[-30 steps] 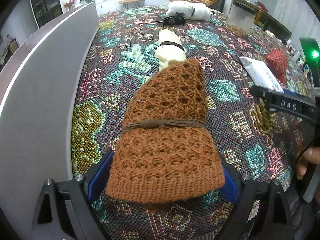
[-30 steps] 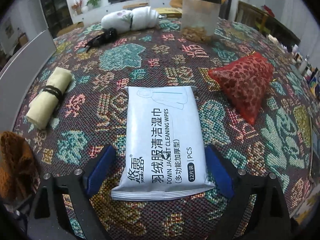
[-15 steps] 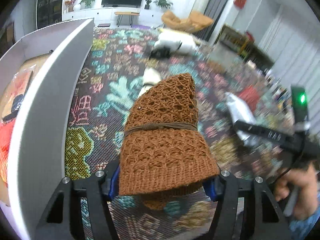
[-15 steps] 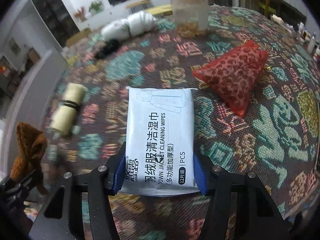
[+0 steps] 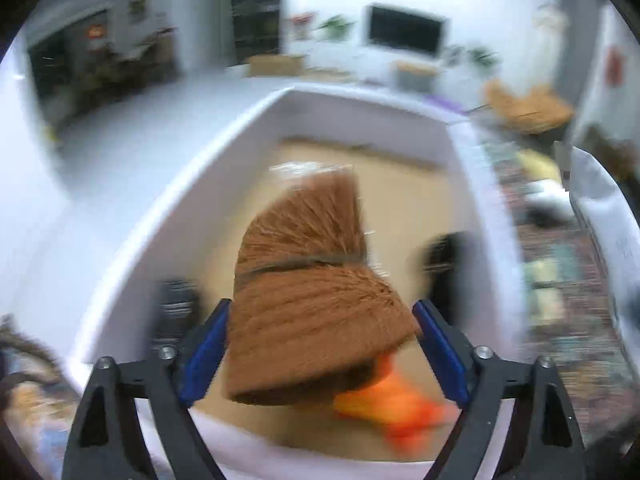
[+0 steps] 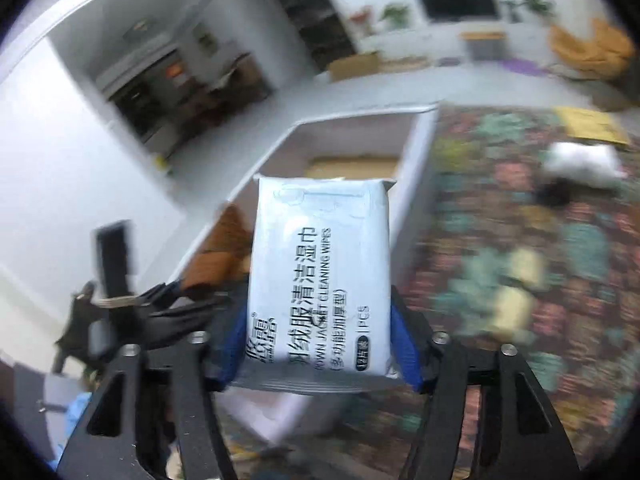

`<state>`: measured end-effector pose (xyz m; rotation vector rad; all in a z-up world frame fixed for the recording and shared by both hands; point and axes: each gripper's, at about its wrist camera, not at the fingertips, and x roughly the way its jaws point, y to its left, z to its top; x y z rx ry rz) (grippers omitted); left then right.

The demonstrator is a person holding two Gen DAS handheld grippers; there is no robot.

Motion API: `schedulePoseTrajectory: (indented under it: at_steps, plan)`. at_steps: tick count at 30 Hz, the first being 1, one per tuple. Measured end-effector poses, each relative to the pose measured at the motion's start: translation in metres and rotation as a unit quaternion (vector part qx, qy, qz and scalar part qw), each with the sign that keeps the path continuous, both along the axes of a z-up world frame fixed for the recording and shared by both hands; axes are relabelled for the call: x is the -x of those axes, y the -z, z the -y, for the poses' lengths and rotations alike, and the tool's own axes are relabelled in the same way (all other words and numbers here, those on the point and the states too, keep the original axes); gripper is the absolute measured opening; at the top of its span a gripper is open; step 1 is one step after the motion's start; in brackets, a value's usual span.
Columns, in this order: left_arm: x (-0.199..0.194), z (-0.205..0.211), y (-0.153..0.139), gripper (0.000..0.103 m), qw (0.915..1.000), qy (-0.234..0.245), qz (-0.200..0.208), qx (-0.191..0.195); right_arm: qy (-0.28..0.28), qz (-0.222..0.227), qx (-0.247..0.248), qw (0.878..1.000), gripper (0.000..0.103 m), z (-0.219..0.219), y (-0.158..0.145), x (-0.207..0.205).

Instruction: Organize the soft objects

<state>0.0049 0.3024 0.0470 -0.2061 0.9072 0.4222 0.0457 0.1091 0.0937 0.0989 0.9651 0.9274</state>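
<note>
- Brown knitted bundle: between the blue pads of the left gripper, jaws just reopening, right pad clear; over the white box.
- Wipes pack: pinched by the right gripper, jaws just widening; above the box's near edge.

a patterned woven cloth in teal, pink and dark tones covers the table. on it stands a white box, open at the top, with a tan floor inside. farther back a white bundle lies touching a small black thing, and blurred pale yellow shapes, perhaps a rolled cloth, lie nearer.
</note>
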Motion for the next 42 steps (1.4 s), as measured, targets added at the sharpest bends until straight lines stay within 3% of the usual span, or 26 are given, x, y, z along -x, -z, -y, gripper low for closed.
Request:
schedulePoseTrajectory:
  at_steps: [3,5,8,10,14,17,18,21,24,26,29,42]
  plan:
    - [0.013,-0.016,0.000,0.088,0.9994,-0.033,0.011,0.000,0.016,0.003,-0.011,1.000,0.081,0.010,0.010,-0.003]
    - [0.018,-0.009,-0.005,0.088,0.9989,-0.033,0.032,0.000,0.057,0.020,0.002,0.998,0.082,0.036,0.020,-0.009]
    - [0.015,0.017,-0.016,0.088,0.9980,0.017,0.059,0.019,0.154,0.024,0.048,0.987,0.082,0.101,0.053,-0.029]
    - [0.011,0.051,-0.021,0.088,0.9940,0.072,0.072,0.040,0.221,0.017,0.097,0.970,0.082,0.146,0.082,-0.045]
    - [-0.005,0.154,-0.019,0.092,0.9716,0.214,0.063,0.077,0.318,-0.008,0.180,0.931,0.082,0.230,0.134,-0.064]
    - [-0.012,0.230,0.017,0.098,0.9522,0.287,0.023,0.101,0.346,-0.013,0.207,0.915,0.082,0.269,0.153,-0.065]
    - [-0.017,0.243,0.028,0.098,0.9498,0.295,0.012,0.103,0.352,-0.010,0.212,0.912,0.081,0.278,0.158,-0.064]
    - [-0.040,0.285,0.082,0.098,0.9492,0.301,-0.036,0.083,0.348,0.028,0.226,0.910,0.082,0.281,0.163,-0.058]
    - [-0.058,0.303,0.110,0.098,0.9537,0.297,-0.041,0.027,0.344,0.047,0.250,0.904,0.087,0.271,0.166,-0.058]
    - [-0.059,0.308,0.108,0.101,0.9524,0.304,-0.026,-0.002,0.357,0.043,0.233,0.903,0.092,0.278,0.169,-0.060]
    - [-0.068,0.297,0.112,0.103,0.9529,0.302,-0.023,0.014,0.361,0.048,0.232,0.902,0.095,0.280,0.172,-0.062]
    - [-0.075,0.297,0.116,0.103,0.9531,0.302,-0.021,0.011,0.362,0.049,0.231,0.902,0.096,0.274,0.170,-0.059]
